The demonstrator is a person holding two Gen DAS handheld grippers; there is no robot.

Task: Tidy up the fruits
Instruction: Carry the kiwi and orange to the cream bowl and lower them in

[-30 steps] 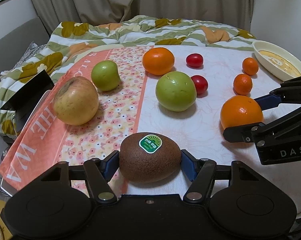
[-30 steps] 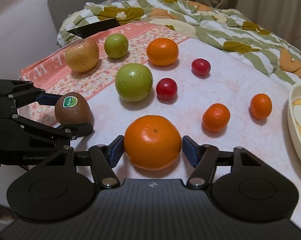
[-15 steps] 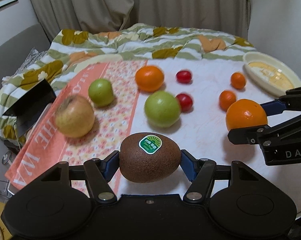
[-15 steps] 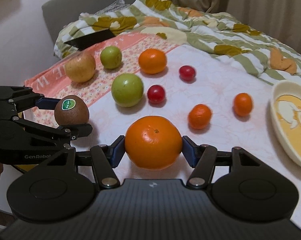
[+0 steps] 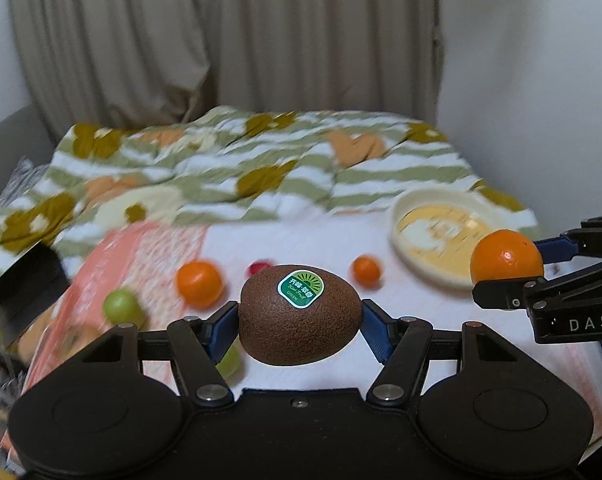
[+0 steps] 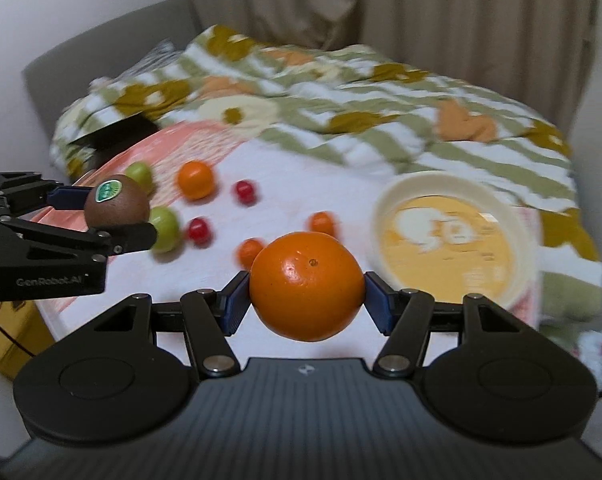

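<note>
**Both grippers loaded, fruit in the air, bowl looks like the target**

So right now the left gripper (image 5: 299, 322) is clamped on a kiwi (image 5: 299, 314), blue pads pressed on both sides, green sticker facing up. The right gripper (image 6: 306, 300) is squeezing a big orange (image 6: 306, 285) the same way. Both fruits are held up off the table (image 6: 285, 196), not resting on it.

My read: this is the carry step. The cream bowl (image 6: 519, 248) sits on the far right of the table with nothing in it, so I'd guess that's where the fruit goes. Next move would be getting the orange over the rim and letting go low, so it doesn't bounce out. The kiwi needs to follow without the two tools bumping, since they're hanging pretty near each other.

What's left on the table: a medium orange (image 5: 199, 283), two small tangerines, a couple of little red fruits and some green ones on the left, all blurry.

View differences: the right camera shows the whole bowl and both tangerines. In the left one the kiwi blocks a chunk of the middle, and the held orange covers part of the bowl's rim. The left view does catch a dark boxy thing (image 5: 25, 292) at the far left edge more clearly, though I can't tell what it is.
</note>
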